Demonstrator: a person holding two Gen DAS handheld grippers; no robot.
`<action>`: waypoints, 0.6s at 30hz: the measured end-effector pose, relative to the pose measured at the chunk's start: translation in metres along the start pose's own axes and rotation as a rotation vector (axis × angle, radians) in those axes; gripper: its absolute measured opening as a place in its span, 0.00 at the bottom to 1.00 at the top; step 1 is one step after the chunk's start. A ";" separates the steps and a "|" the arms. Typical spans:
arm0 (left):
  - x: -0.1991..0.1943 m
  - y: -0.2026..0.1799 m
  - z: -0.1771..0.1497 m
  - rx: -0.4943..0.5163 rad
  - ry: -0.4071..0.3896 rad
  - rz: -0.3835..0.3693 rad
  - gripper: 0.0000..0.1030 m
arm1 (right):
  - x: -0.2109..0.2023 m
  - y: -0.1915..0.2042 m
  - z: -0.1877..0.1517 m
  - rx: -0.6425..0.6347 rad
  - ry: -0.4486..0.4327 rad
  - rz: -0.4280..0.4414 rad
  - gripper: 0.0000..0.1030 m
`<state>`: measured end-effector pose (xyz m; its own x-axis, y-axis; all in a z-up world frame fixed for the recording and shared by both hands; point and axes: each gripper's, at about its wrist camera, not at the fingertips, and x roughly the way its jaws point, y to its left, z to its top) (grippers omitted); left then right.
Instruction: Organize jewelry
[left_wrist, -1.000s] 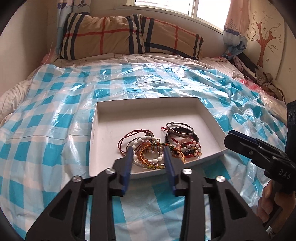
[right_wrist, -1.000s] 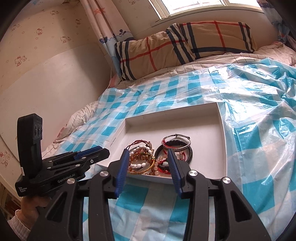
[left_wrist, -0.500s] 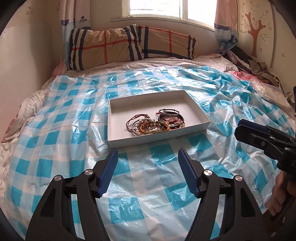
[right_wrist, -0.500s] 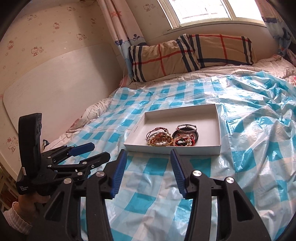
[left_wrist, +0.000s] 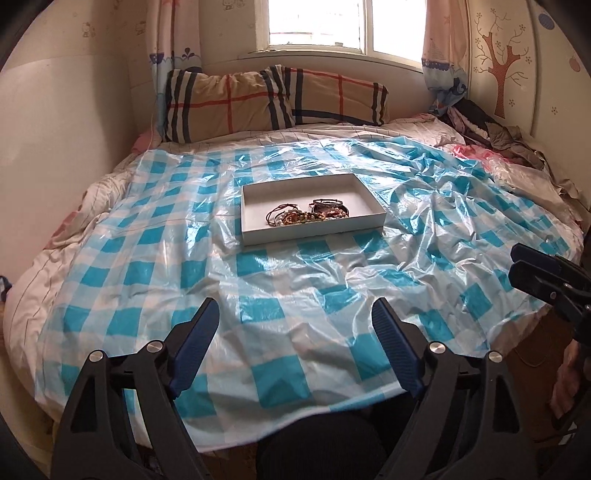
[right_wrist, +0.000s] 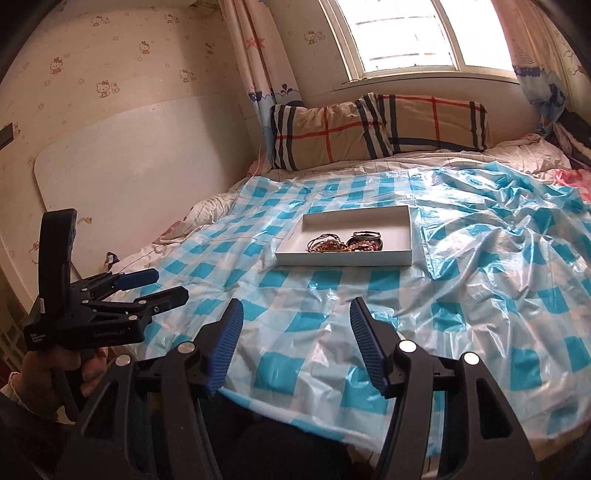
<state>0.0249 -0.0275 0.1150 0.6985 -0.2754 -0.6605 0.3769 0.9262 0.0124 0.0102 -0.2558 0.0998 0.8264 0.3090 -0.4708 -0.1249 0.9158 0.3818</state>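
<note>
A shallow white tray (left_wrist: 255, 206) lies in the middle of the bed on a blue-and-white checked plastic sheet. A heap of bracelets (left_wrist: 306, 215), beaded, corded and dark bangles, lies in its near half; it also shows in the right wrist view (right_wrist: 345, 243) inside the tray (right_wrist: 400, 236). My left gripper (left_wrist: 295, 314) is open and empty, held well back from the tray near the bed's foot. My right gripper (right_wrist: 295, 314) is open and empty too, equally far back. The left gripper (right_wrist: 149, 286) shows at the left of the right wrist view.
A plaid pillow (left_wrist: 273, 101) lies at the head of the bed under the window. Crumpled clothes (left_wrist: 495, 136) pile up at the far right. A white board (right_wrist: 140, 173) leans on the left wall. The plastic sheet (left_wrist: 314, 280) is wrinkled.
Both grippers have pulled far back from the tray toward the bed's foot, and their jaws have opened wider. The bracelets stay in the tray.
</note>
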 end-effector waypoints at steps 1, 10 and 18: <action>-0.009 -0.001 -0.007 -0.006 0.001 -0.005 0.80 | -0.009 0.004 -0.008 0.013 0.001 -0.006 0.62; -0.068 -0.004 -0.058 -0.017 -0.002 0.013 0.84 | -0.069 0.032 -0.065 0.072 -0.002 -0.056 0.64; -0.096 0.001 -0.091 -0.054 -0.008 0.036 0.85 | -0.085 0.048 -0.087 0.078 -0.001 -0.042 0.66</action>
<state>-0.0973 0.0232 0.1107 0.7156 -0.2437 -0.6547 0.3183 0.9480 -0.0050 -0.1138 -0.2155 0.0896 0.8307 0.2706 -0.4864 -0.0470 0.9048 0.4231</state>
